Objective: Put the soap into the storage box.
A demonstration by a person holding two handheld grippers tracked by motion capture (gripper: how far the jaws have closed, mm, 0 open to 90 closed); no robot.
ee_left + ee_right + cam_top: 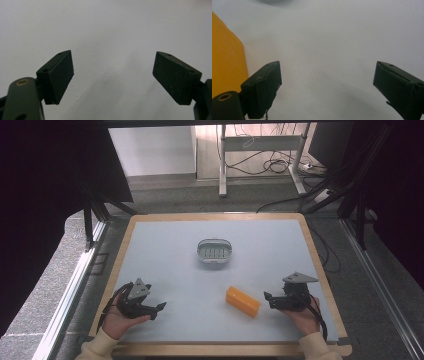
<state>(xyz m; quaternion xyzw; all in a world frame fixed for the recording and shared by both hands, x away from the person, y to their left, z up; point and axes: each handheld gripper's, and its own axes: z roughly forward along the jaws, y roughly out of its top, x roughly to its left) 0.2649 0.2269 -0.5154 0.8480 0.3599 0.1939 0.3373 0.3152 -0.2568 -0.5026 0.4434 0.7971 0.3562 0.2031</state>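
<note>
Orange block (242, 301), smooth, rectangular, beside oval grey slotted dish (215, 251)

We see bare tabletop (165, 265) between the grippers; the yellow block (243, 301) sits near the front edge, the dish (215, 251) mid-table.

In the right gripper view, the orange block (225, 57) is cut off at the left edge.

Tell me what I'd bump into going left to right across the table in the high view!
Left gripper → grey dish → orange block → right gripper. The dish sits farther back on the table; the other three lie near the front edge.
</note>
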